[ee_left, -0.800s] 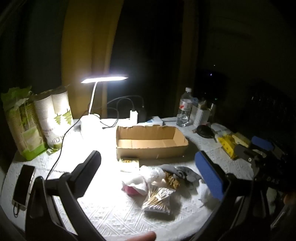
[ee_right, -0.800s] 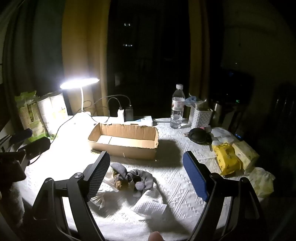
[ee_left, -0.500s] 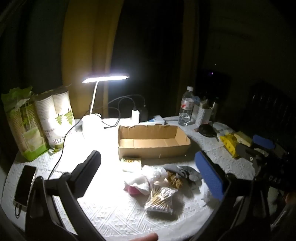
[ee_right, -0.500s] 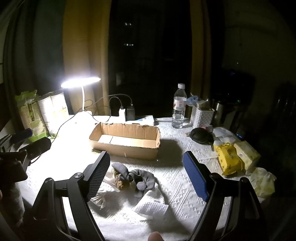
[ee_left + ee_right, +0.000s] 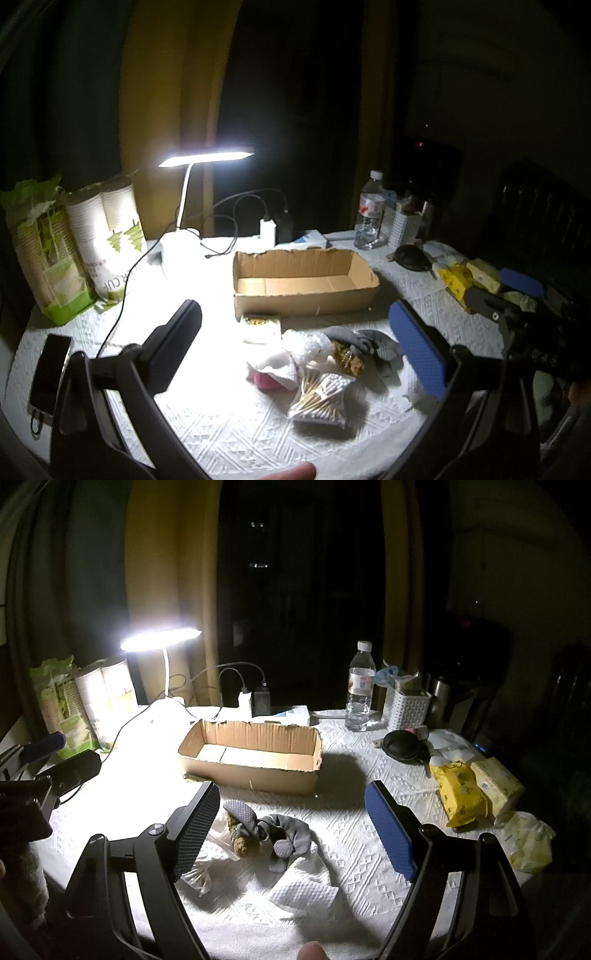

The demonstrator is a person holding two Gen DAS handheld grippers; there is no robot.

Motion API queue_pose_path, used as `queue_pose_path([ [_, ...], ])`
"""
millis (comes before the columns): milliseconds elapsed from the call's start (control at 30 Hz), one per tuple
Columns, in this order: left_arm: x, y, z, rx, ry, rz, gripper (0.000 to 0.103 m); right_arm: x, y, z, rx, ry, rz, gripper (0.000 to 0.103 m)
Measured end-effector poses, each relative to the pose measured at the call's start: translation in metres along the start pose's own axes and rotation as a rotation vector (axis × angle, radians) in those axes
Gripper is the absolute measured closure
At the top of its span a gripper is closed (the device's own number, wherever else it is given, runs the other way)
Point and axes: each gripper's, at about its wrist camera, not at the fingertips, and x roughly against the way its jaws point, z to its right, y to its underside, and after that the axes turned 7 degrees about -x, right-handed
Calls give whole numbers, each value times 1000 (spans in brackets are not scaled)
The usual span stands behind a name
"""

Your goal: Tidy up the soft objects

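Observation:
A pile of soft things lies on the white tablecloth in front of an open cardboard box. It holds grey socks, white tissue, a pink item and a bag of cotton swabs. A paper towel lies nearest the right gripper. My left gripper hangs open over the pile, holding nothing. My right gripper is open too, above the socks. Each gripper shows in the other's view, the right gripper at the right and the left gripper at the left.
A lit desk lamp with cables and a charger stands behind the box. Paper-cup packs and a phone are at the left. A water bottle, white basket, black pouch and yellow packs are at the right.
Nearly nothing. The scene has slid slightly upward in the right wrist view. Both grippers stay open and the pile has not moved.

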Motion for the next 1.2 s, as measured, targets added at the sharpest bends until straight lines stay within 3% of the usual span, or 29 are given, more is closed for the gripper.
queue_pose_path([
  [1200,1,-1,6,-30,-14,12,1,-2,2,5,-15,-4,-24,19],
])
